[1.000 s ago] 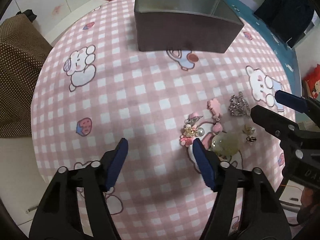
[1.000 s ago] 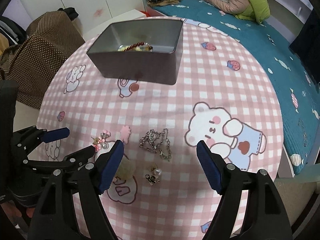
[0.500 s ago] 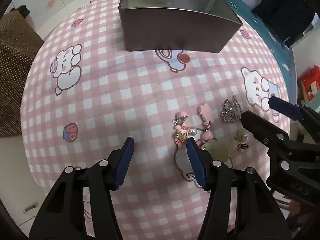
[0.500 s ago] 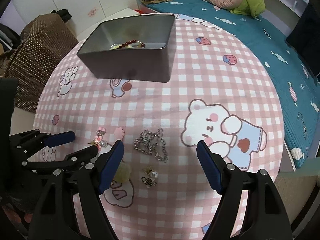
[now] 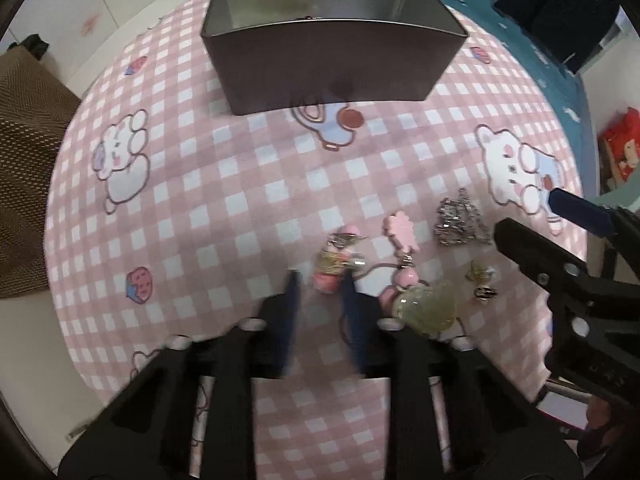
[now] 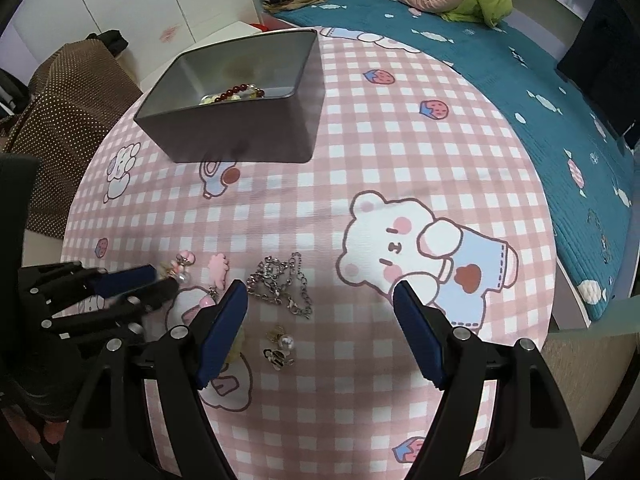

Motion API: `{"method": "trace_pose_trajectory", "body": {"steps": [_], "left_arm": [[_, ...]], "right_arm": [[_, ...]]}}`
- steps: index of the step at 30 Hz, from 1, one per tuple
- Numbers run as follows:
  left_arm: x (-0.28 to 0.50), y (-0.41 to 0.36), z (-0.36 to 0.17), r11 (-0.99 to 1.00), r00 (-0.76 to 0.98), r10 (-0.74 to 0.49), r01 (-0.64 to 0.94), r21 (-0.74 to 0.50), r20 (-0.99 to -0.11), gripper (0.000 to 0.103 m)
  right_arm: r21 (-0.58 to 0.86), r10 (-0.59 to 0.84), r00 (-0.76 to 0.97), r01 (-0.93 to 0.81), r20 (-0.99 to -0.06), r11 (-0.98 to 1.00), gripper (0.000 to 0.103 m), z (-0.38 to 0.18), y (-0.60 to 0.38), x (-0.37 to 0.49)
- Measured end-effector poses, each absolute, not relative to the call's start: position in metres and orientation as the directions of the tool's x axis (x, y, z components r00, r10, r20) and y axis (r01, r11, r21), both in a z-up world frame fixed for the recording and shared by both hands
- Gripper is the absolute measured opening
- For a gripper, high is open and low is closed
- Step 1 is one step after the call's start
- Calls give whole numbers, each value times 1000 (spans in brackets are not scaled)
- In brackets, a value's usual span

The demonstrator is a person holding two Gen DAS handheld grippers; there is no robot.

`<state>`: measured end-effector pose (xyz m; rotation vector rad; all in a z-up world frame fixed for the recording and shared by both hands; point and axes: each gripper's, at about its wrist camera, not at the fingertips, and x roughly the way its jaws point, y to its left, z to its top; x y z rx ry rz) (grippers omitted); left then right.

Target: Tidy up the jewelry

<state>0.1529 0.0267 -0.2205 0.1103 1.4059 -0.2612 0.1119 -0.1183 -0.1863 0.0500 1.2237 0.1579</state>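
Loose jewelry lies on the pink checked cloth: a pink, gold and pearl charm [image 5: 335, 261], a pink paw charm [image 5: 400, 229], a silver chain [image 5: 460, 219], a yellowish clear piece [image 5: 426, 307] and small earrings [image 5: 482, 280]. My left gripper [image 5: 319, 285] is blurred, its jaws narrowed around the near end of the pink and gold charm. My right gripper [image 6: 320, 300] is open, hovering above the silver chain [image 6: 280, 280] and earrings [image 6: 280, 346]. The left gripper's own fingertips [image 6: 154, 282] show at the charm [image 6: 178, 268] in the right wrist view.
A grey metal tin [image 5: 332, 46] stands at the far side of the table; it holds a red bead bracelet [image 6: 236, 92]. The round table's edge [image 6: 560, 272] drops off toward a teal bed [image 6: 500, 52]. A brown dotted cloth [image 5: 24, 184] hangs at left.
My left gripper has moved forward to the pink and gold charm and its jaws have closed in sharply. The right gripper has stayed open over the chain.
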Motion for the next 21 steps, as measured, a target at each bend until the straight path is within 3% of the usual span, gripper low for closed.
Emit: {"method": "trace_pose_trajectory", "body": {"steps": [11,16,21], "left_arm": [[151,48,-214,980,160,-111,181,-81,-981,13],[151,65,-208,988,184,-111,128,-89,-977,13],[147,81,-202,992,198,-116,80,-102,-973,13]], "right_arm": [[171,210,364,-138,-908,976,72,-177,-115,115],[196,285,367,-262,-885,945,59,-172,-94,115],[202,344,325,-398,-881,895,40,-178,-60,111]]}}
